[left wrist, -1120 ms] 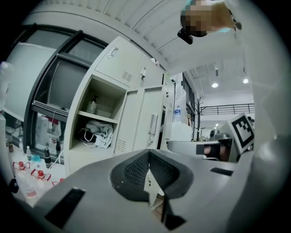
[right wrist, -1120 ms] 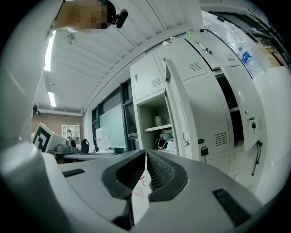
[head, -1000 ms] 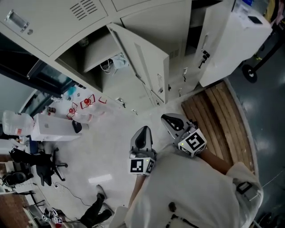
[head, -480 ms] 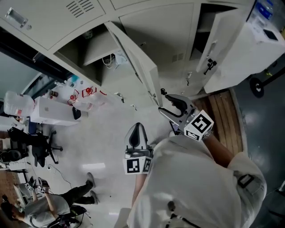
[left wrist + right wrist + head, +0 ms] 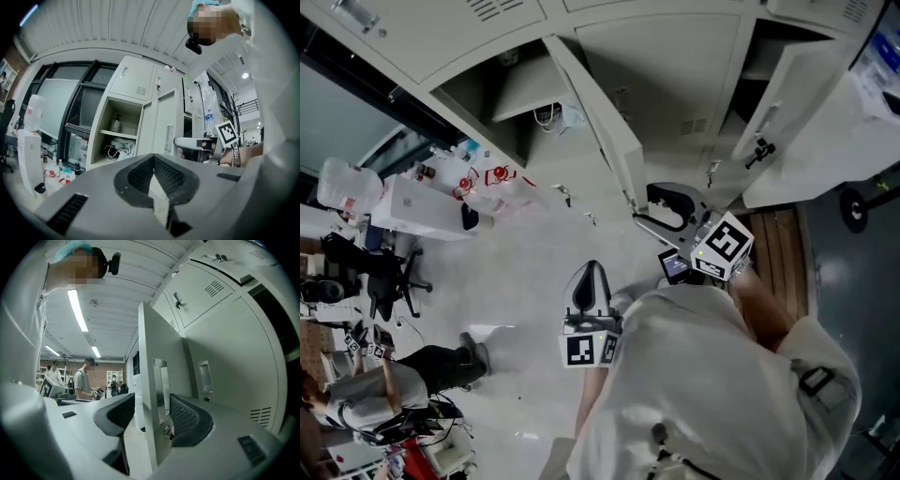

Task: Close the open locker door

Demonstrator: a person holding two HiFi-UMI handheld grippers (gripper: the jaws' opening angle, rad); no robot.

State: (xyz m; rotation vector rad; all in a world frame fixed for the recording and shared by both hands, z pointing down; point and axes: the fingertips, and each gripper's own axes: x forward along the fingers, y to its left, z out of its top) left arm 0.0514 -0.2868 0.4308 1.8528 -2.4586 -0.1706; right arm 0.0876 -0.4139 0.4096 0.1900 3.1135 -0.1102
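The open locker door [image 5: 609, 131] swings out from a beige locker bank, baring a compartment [image 5: 525, 94] with a shelf and a bag. My right gripper [image 5: 645, 208] is at the door's free edge. In the right gripper view the door edge [image 5: 149, 357] with its recessed handle [image 5: 161, 387] stands between the jaws. The right gripper [image 5: 152, 401] is opening, and its left pad stands clear of the panel. My left gripper [image 5: 589, 274] hangs lower, away from the lockers. Its jaws are shut and empty [image 5: 153, 176], and they point toward the open compartment [image 5: 117, 136].
A second locker door [image 5: 778, 112] stands open to the right, beside a white unit [image 5: 872, 112]. A wooden pallet [image 5: 773, 248] lies on the floor at right. At left are a white box [image 5: 417, 211], an office chair [image 5: 375, 277] and a person [image 5: 384, 394].
My right gripper rose from near my body to the door's free edge, and its jaws went from shut to open around that edge. The left gripper barely moved.
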